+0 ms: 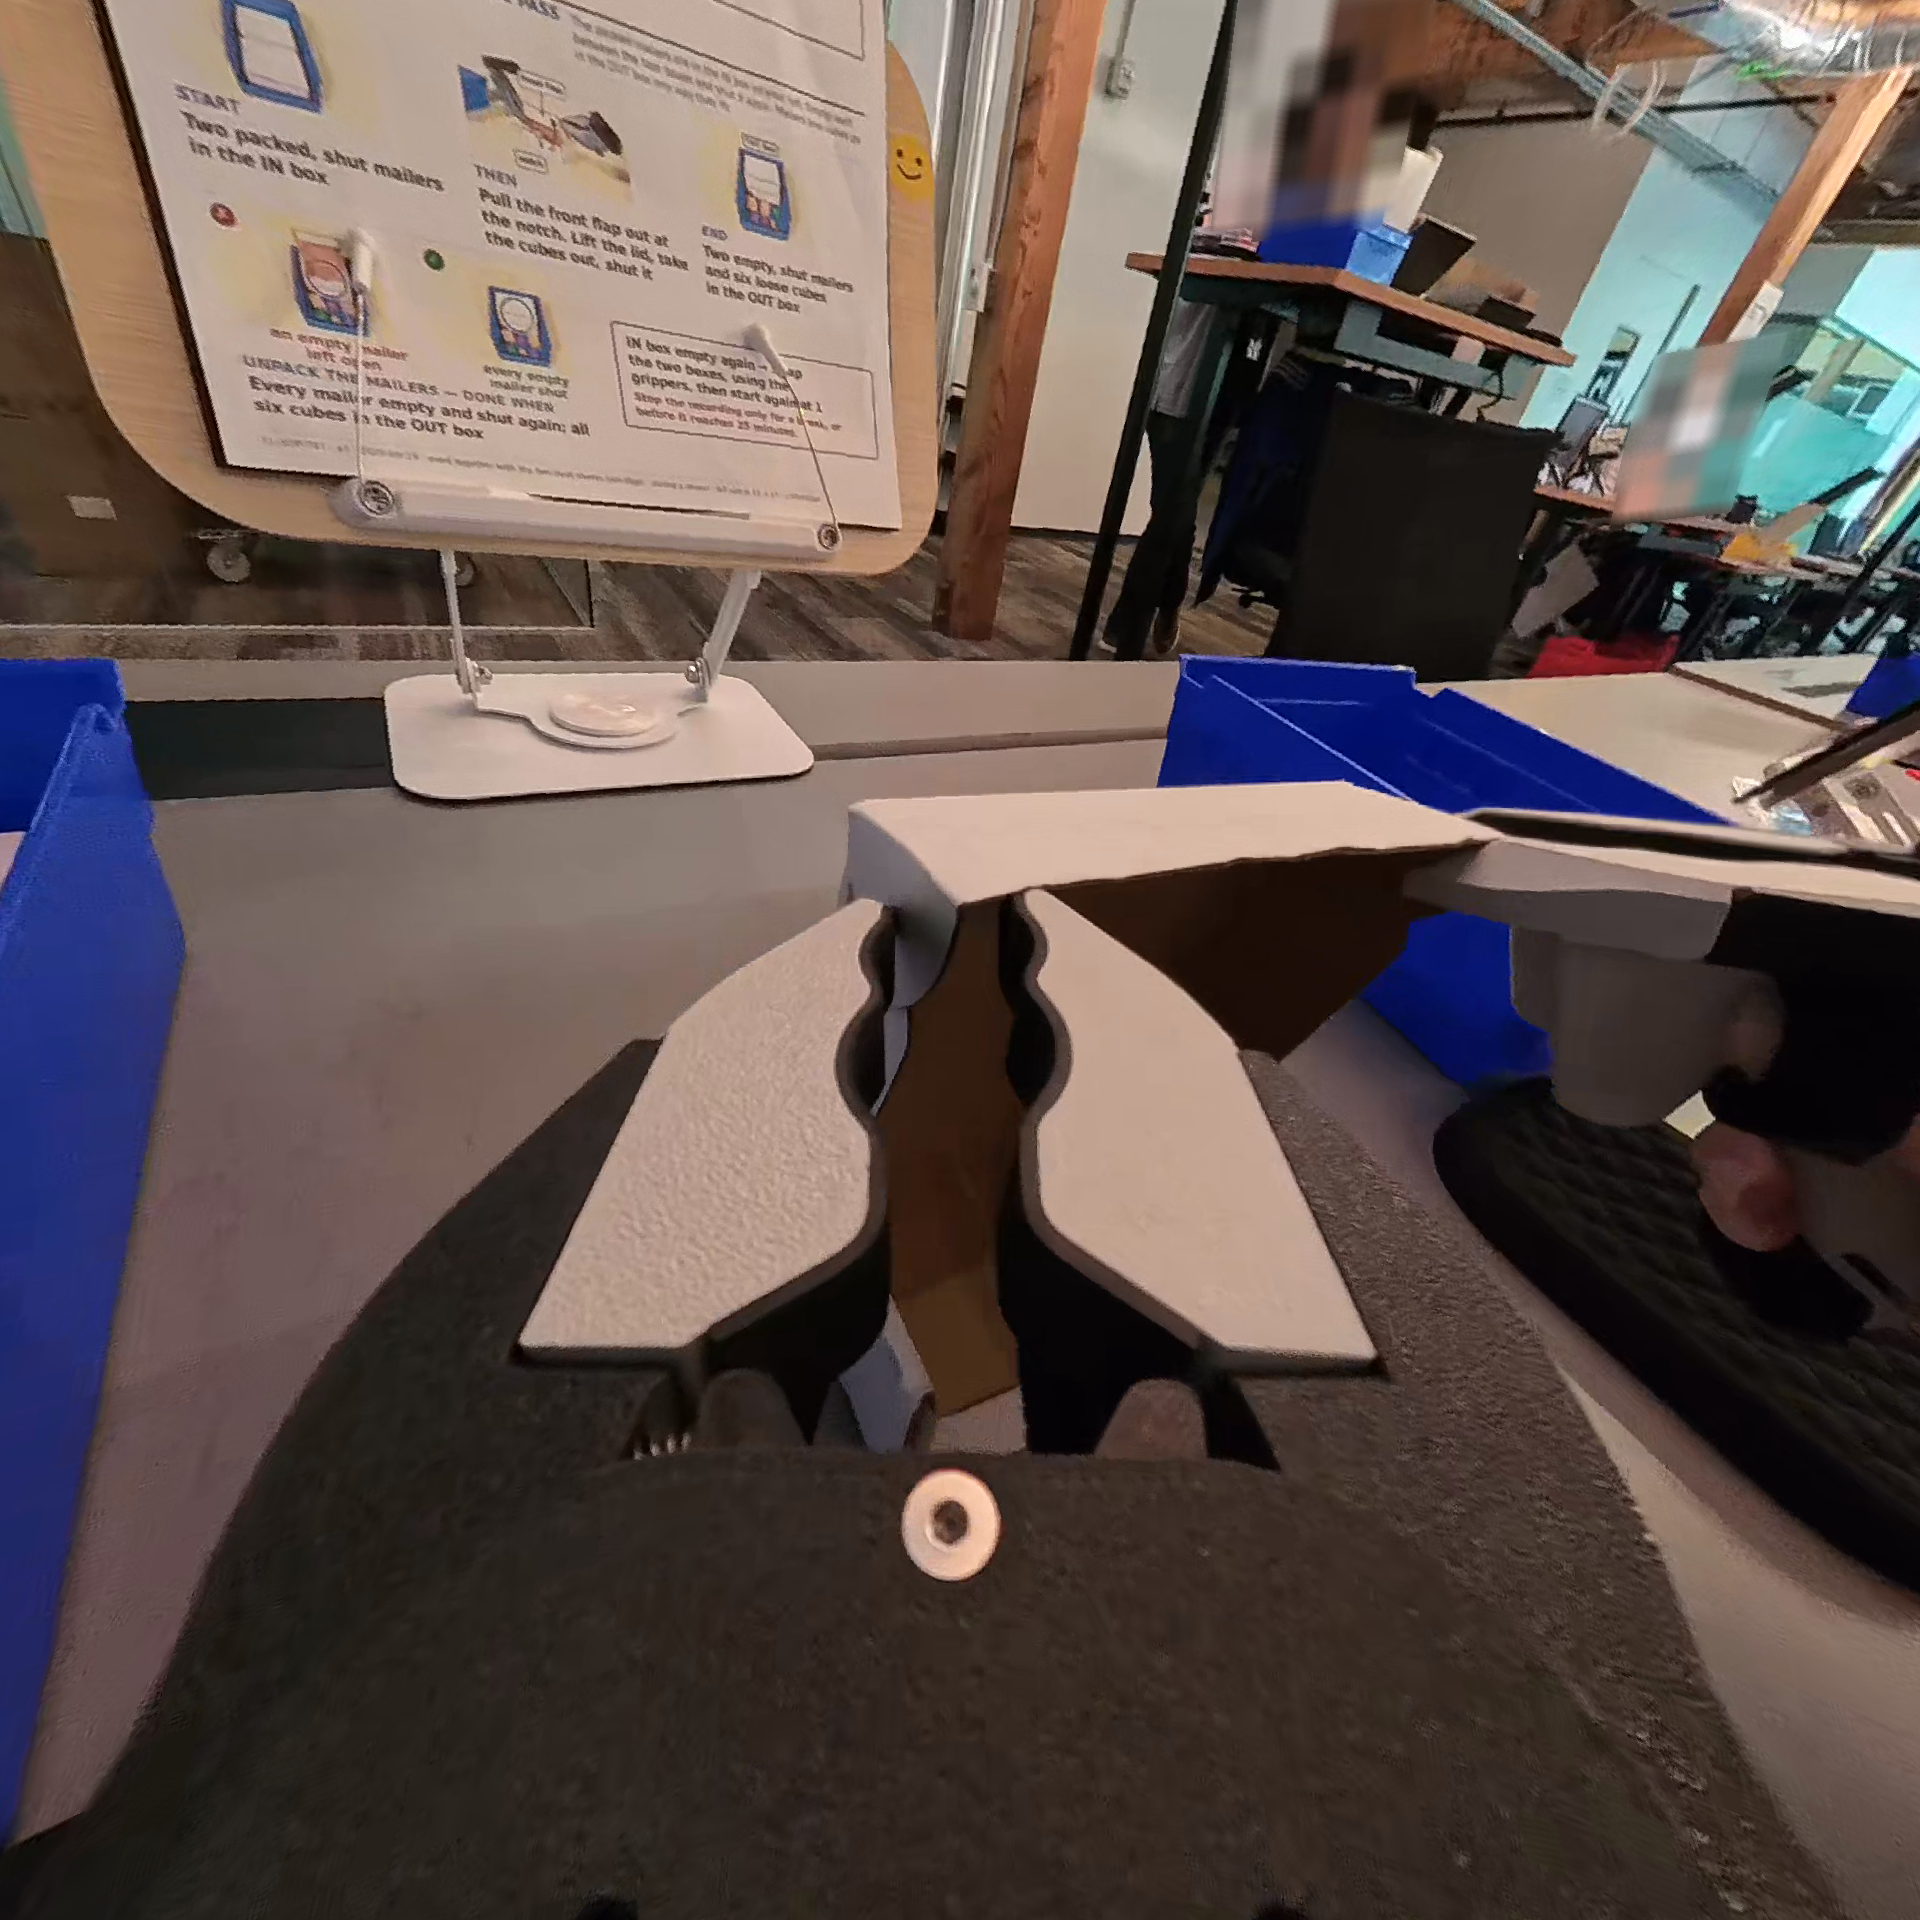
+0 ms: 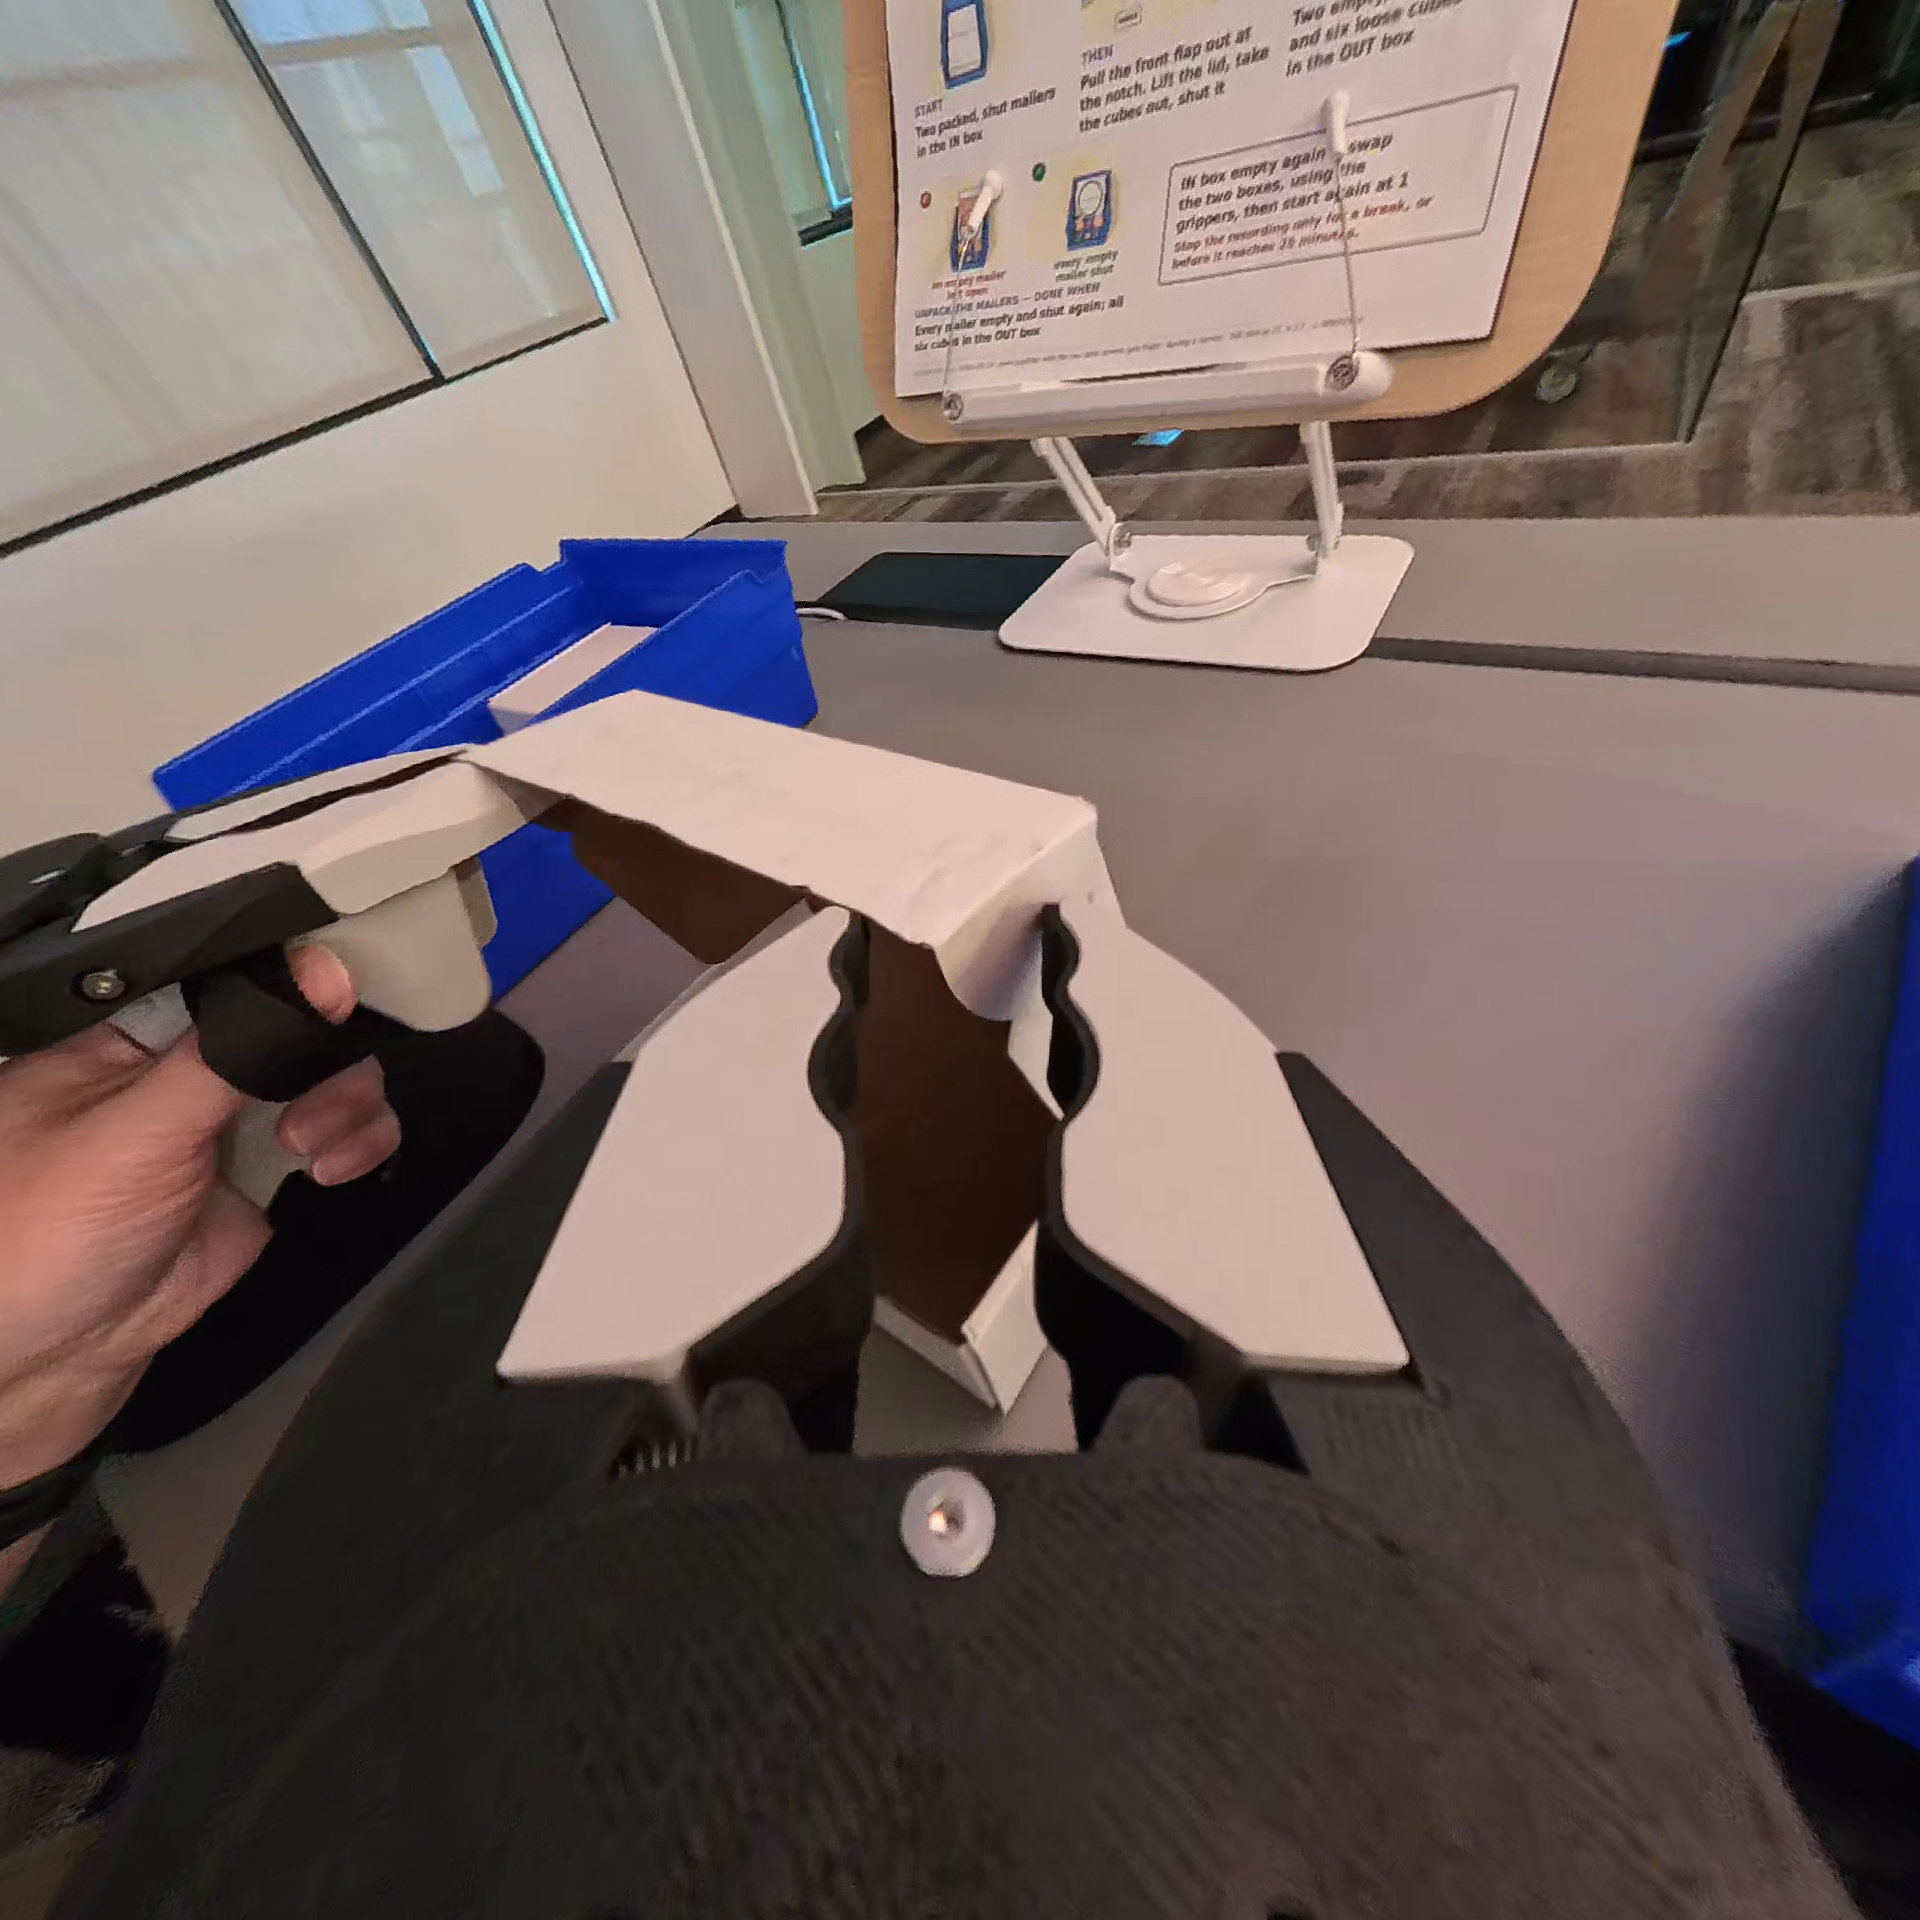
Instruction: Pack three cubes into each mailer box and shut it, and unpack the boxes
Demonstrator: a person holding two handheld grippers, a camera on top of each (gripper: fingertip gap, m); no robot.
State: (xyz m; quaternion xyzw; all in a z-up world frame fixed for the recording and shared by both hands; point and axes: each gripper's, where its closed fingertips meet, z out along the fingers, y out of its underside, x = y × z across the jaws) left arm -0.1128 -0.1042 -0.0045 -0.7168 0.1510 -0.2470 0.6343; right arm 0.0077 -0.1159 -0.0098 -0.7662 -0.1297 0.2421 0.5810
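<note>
The mailer box (image 1: 1143,847) hangs above the table, light bendy cardboard. My left gripper (image 1: 951,935) and right gripper (image 2: 951,935) each pinch a folded side; I should hold near the folds.

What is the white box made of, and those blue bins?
The white-outside, brown-inside mailer box looks like cardboard: matte, creased at the folds, with a raw brown inner face. Both tongs, left and right, pinch its flaps. The glossy blue bins look like moulded plastic, smooth with a slight shine, though I can't be sure from looks alone.
</note>
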